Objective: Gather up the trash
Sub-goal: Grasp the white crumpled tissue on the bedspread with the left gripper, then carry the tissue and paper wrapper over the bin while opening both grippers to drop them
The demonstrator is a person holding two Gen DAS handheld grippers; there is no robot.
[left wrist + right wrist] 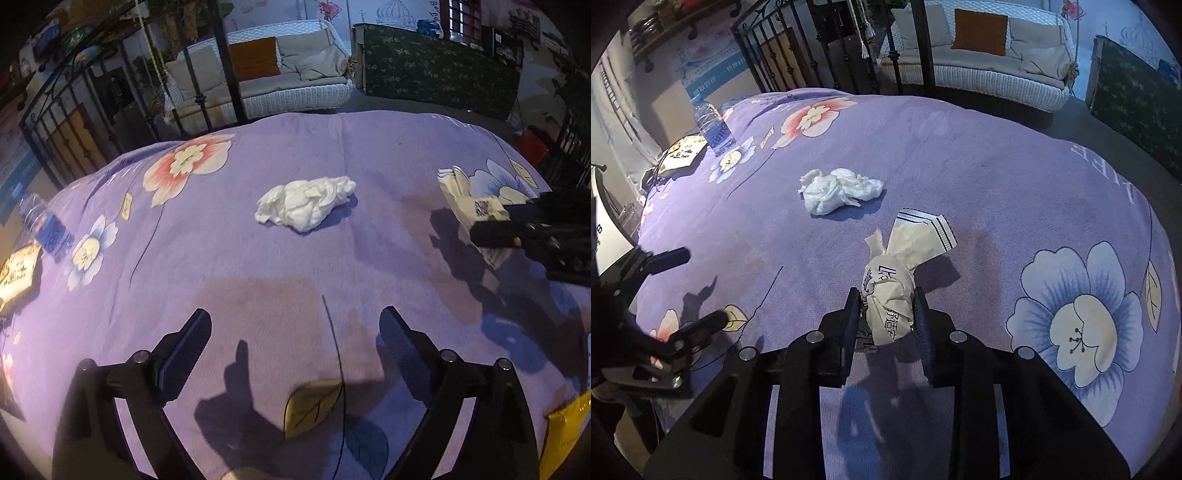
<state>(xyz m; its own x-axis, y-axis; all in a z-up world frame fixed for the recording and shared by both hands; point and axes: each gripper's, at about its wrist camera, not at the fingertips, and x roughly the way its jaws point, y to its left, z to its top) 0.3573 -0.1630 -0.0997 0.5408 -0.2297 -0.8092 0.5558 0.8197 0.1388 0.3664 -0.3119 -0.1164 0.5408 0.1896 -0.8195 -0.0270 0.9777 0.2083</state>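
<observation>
**Cloth, paper and plastic on show**

Matt woven purple tablecloth (979,177) covers the worktop. Crumpled white tissue (840,190) looks soft; the creased paper wrapper (897,280) is printed, matt. Right gripper (886,314): black matt plastic, ribbed pads, shiny metal screws. Clear glossy plastic bottle (713,125).

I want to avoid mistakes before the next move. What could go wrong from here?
1. The right tongs pinch only the lower part of the paper wrapper; its loose top may tear or slip out on lifting.
2. The left tongs are open, short of the crumpled tissue; closing low might catch the purple cloth too.
</observation>
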